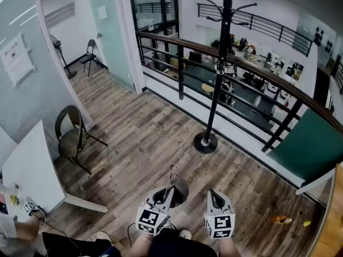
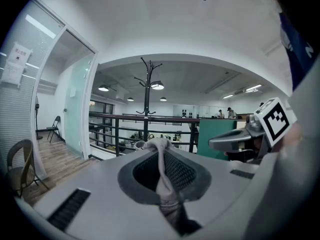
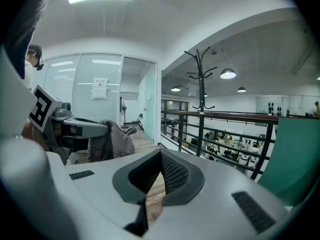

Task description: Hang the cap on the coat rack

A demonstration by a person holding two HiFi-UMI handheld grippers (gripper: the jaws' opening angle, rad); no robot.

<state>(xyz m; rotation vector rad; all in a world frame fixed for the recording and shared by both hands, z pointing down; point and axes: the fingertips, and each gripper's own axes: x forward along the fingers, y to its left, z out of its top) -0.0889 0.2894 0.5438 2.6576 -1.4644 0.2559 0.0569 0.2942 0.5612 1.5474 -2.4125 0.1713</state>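
Both grippers sit low in the middle of the head view. The left gripper point(image 1: 172, 186) is clenched on the soft grey-brown cloth cap point(image 1: 180, 189), and a strip of the cloth is squeezed between its jaws. The right gripper point(image 1: 215, 195) is closed too, but it holds nothing; only the brown wooden floor point(image 1: 144, 138) shows past its jaws.

The tall black metal coat rack with a round foot point(image 1: 217, 90) stands in the upper middle of the head view, well apart from the grippers. Its thin black hooks point(image 1: 211, 2) look bare. So I think the first part is done: the cap is picked up. The big part is left. The cap has to be carried over to the coat rack, lifted up high, and slipped onto a hook.

Some things are hard to see. The very top of the coat rack is cut off by the upper edge of the head view. Most of the cap hides behind the left gripper, so I cannot tell which part of it is pinched.
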